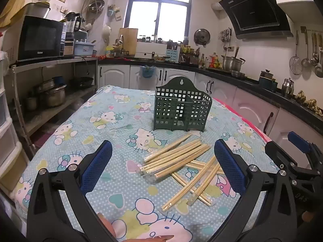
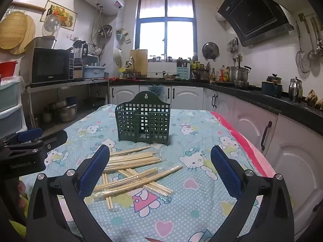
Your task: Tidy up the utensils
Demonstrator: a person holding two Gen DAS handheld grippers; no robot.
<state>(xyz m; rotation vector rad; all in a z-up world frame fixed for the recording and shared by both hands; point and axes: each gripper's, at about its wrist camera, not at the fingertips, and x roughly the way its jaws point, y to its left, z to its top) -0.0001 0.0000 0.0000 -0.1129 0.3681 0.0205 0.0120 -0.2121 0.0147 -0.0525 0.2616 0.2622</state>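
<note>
A dark green lattice utensil holder (image 1: 181, 109) stands upright on the Hello Kitty tablecloth (image 1: 97, 121); it also shows in the right wrist view (image 2: 143, 119). Several pairs of bamboo chopsticks (image 1: 177, 157) in clear wrappers lie loose in a pile in front of it, also in the right wrist view (image 2: 133, 171). My left gripper (image 1: 163, 161) is open and empty, hovering above the pile. My right gripper (image 2: 160, 167) is open and empty, just right of the pile. The right gripper shows at the right edge of the left wrist view (image 1: 292, 161).
A pink cloth edge (image 2: 242, 141) runs along the table's right side. White cabinets (image 2: 282, 145) and a black counter with pots stand to the right. A metal shelf with a microwave (image 2: 50, 65) and pots stands to the left.
</note>
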